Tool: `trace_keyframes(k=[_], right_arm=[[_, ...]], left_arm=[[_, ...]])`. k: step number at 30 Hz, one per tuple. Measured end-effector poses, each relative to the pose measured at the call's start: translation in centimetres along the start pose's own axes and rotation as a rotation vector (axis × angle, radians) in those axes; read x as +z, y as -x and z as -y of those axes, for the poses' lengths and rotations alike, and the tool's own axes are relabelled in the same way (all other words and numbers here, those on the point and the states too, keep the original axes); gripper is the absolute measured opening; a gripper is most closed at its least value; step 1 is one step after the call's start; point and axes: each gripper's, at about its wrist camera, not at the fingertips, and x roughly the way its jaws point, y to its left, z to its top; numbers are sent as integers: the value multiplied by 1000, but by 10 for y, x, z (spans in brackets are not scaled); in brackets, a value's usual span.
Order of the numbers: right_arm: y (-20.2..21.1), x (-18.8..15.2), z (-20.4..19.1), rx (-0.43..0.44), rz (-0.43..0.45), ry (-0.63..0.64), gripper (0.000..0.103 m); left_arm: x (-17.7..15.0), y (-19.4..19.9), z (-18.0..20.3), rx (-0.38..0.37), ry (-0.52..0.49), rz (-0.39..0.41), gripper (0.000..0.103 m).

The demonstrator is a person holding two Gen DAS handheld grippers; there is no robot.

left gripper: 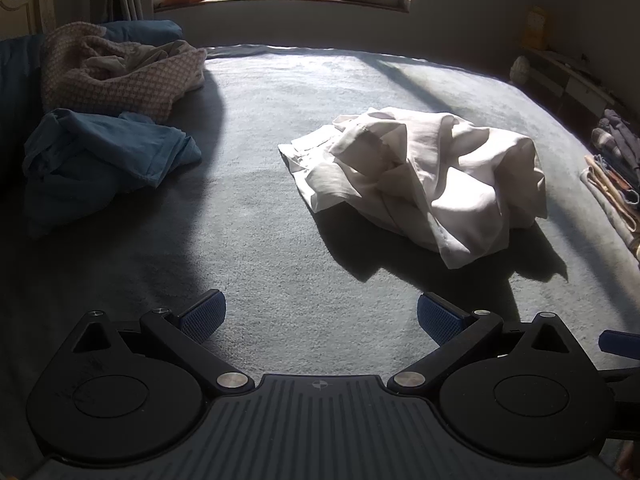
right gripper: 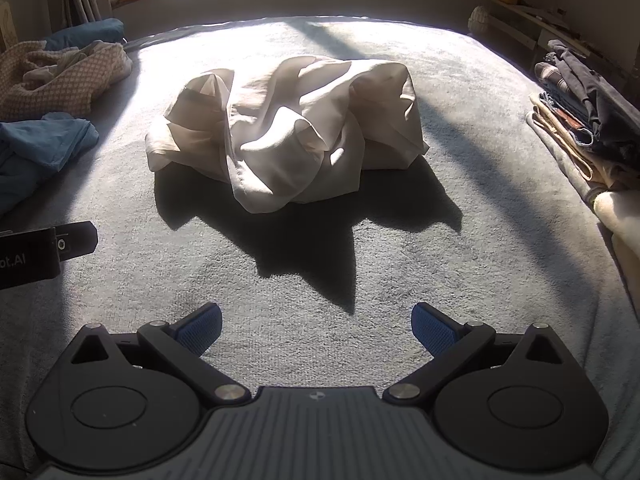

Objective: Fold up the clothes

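- On the grey bed cover, out in the sunlit middle and well ahead of both tools, lies one crumpled white garment, bunched into a loose heap with deep folds and a hard shadow on its near side.
- Judging by the thin creases and the way the folds stand up and sag, the white garment is light, soft and limp; it should drape from wherever it is lifted and will not hold a shape by itself.
- A good hold looks to be a free edge or corner: the hemmed flap hanging at the near side, or the flatter layered edge at the heap's left. Pinching the puffed middle would likely catch several layers at once.
- Left gripper: blue pads spread wide apart, nothing between them, hovering over bare cover.
- Right gripper: likewise spread apart and empty, facing the heap.
- Count, far left: one pink-and-white patterned cloth and one blue garment, both rumpled and lying just beside each other.
- Count, right edge: one stack of folded clothes; how many pieces it holds is not clear.
- Two grippers, four blue pads, none touching fabric.
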Motion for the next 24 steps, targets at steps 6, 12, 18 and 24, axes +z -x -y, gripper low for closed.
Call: trace_keyframes(k=[6,12,18,24], right_arm=[[1,0,-1,-4,5,2,103],[1,0,-1,-4,7,3,103],[2,-1,-1,-5,10,2,103],[3,-1,-1,-5,10,2,103]], left_arm=[[0,0,-1,4,-2,0,103],[0,0,-1,6,-5,-1,103],[-1,0,-1,9,-7,-4,103],[-1,0,0,10,-8,-7,103]])
